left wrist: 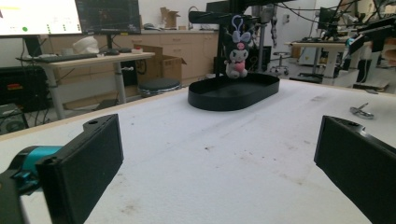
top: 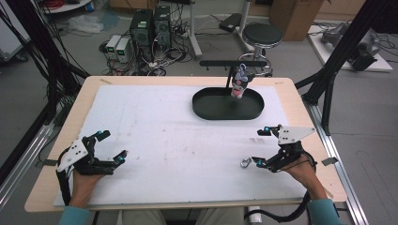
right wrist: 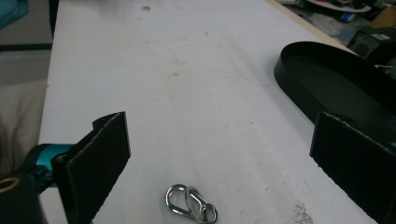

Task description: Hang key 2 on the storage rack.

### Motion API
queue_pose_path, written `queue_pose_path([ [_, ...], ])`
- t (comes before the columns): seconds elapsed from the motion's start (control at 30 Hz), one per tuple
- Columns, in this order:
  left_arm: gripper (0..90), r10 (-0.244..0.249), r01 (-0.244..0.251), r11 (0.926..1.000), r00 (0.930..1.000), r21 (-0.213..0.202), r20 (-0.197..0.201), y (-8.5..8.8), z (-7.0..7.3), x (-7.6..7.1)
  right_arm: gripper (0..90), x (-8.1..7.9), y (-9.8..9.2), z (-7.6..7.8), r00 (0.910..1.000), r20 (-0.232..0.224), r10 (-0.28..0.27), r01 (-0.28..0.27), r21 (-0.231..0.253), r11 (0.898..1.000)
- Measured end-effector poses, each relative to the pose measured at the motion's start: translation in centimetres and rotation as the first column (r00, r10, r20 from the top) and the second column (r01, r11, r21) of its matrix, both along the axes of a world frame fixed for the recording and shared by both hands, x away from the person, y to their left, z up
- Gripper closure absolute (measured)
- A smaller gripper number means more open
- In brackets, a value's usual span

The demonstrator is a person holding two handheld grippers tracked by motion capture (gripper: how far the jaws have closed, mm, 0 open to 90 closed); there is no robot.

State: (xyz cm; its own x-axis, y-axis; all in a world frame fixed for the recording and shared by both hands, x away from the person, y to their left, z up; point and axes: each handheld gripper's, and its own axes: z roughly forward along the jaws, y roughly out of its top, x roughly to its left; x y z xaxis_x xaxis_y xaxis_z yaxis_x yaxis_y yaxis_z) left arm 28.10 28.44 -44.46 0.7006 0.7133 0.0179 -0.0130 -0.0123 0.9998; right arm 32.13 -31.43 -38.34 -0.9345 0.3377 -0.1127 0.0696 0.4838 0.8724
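metal clip (right wrist: 191, 205) is the job's thing: a small silver snap hook lying flat on the white mat (top: 178, 140), just ahead of the right gripper (top: 259, 148) and a bit toward its near jaw.

largest first: the mat covers most of the table, w/ a black oval tray (top: 228, 104) at the far side, well beyond both sets of jaws. over the tray a plush keychain (top: 239, 82) hangs from a black stand (top: 233, 63), clear of the tray floor as far as i can tell. then the two grippers, then the clip.

right gripper: jaws spread wide, nothing between them. in the right gripper view the clip sits low, between the two jaws but closer to the left-hand one, its long axis running at a slant from near-left to far-right relative to the jaws. left gripper (top: 107, 146): jaws also wide apart, holding nothing; from its view the clip (left wrist: 362, 111) lies far off past its right-hand jaw, well apart.

so right hand is much nearer. my read: next move is a short push fwd and down, w/ a wrist turn so the jaws close across the clip's narrow width, not along its length.
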Motion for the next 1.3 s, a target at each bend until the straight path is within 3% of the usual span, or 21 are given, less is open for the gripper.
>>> queue_pose_path([
  [0.17, 1.7, 0.003, -0.003, 1.0000, 1.0000, 0.007, -0.002, 0.0, -0.1, 0.0, 4.7, 0.4, 0.4, -0.5, 0.9995, -0.026, 0.017, -0.019, -0.063, 0.998],
  [0.23, 1.7, 0.006, -0.006, 1.0000, 1.0000, -0.004, 0.000, 0.1, -0.2, -0.1, 4.9, 0.5, 0.5, -0.7, 0.9993, -0.030, 0.024, -0.027, -0.089, 0.996],
  [0.3, 1.7, -0.013, 0.012, 0.9989, 0.9999, -0.046, -0.008, 0.3, -0.3, -0.1, 5.0, 0.6, 0.6, -0.9, 0.9989, -0.037, 0.029, -0.033, -0.115, 0.993],
  [0.47, 1.7, 0.001, -0.001, 0.9999, 1.0000, -0.014, 0.001, 0.5, -0.4, -0.3, 7.5, 0.8, 0.7, -1.3, 0.9968, -0.055, 0.057, -0.065, -0.148, 0.987],
  [0.57, 1.7, 0.005, -0.005, 0.9999, 1.0000, -0.015, 0.001, 0.5, -0.5, -0.3, 13.1, 1.0, 0.8, -1.5, 0.9945, -0.058, 0.087, -0.096, -0.183, 0.978],
  [0.8, 1.7, 0.008, -0.008, 0.9999, 0.9999, -0.015, 0.010, 0.6, -0.7, -0.5, 15.2, 1.2, 1.0, -1.9, 0.9941, -0.064, 0.088, -0.100, -0.227, 0.969],
  [1.1, 1.7, 0.015, -0.015, 0.9998, 0.9998, -0.016, 0.009, 0.6, -1.0, -0.6, 25.5, 1.4, 1.5, -2.4, 0.9884, -0.090, 0.123, -0.145, -0.304, 0.942],
  [1.3, 1.7, 0.021, -0.021, 0.9995, 0.9997, -0.024, 0.009, 0.7, -1.2, -0.6, 31.7, 1.7, 1.6, -2.7, 0.9859, -0.106, 0.130, -0.158, -0.330, 0.931],
])
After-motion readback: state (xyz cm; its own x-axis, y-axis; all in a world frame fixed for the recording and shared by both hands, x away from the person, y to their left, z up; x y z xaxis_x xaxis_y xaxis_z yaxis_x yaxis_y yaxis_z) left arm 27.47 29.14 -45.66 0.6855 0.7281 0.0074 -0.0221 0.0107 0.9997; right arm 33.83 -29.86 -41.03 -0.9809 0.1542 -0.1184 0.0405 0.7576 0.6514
